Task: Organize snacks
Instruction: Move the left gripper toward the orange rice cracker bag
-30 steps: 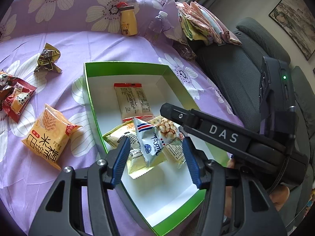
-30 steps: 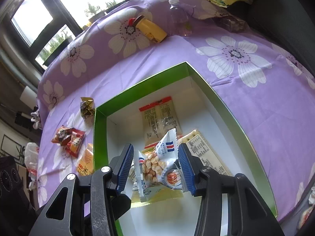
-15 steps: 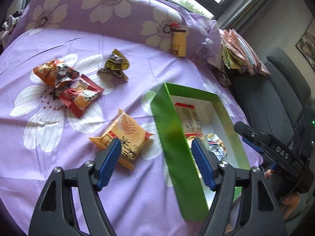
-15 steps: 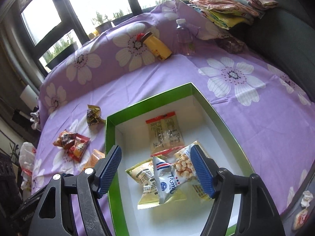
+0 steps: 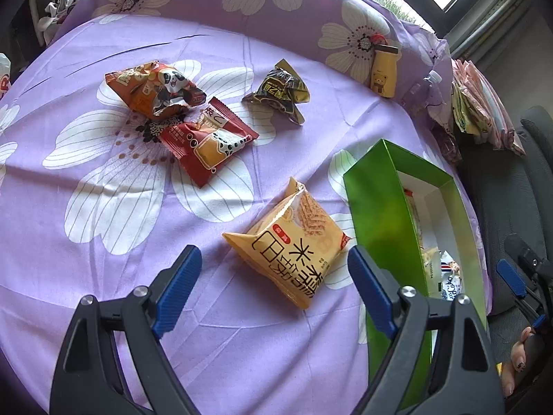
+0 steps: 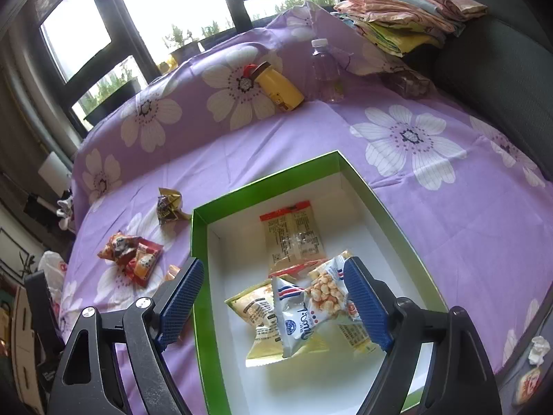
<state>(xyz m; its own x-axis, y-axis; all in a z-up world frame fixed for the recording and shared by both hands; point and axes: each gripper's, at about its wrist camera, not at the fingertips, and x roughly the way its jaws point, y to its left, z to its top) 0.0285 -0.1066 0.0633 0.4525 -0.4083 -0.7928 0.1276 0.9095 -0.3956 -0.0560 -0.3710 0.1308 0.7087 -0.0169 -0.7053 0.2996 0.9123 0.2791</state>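
A green box (image 6: 198, 276) with a white inside holds several snack packets, with a white popcorn packet (image 6: 311, 307) on top. My right gripper (image 6: 273, 307) is open above the box, empty, its pads either side of the popcorn packet. My left gripper (image 5: 274, 287) is open and empty over the purple cloth, with an orange rice-cracker packet (image 5: 290, 245) between its fingers. Beyond it lie a dark red packet (image 5: 209, 141), an orange panda packet (image 5: 152, 90) and a dark crumpled packet (image 5: 280, 91). The box (image 5: 380, 214) stands right of the left gripper.
A yellow bottle (image 6: 278, 86) and a clear water bottle (image 6: 325, 72) stand at the back of the flowered cloth. Folded cloths (image 6: 408, 10) are stacked on a grey sofa (image 6: 501, 79) at the right. Windows are behind.
My right gripper has opened and let go of the popcorn packet, which now lies in the box, and has risen. My left gripper has swung left from the box to over the orange packet.
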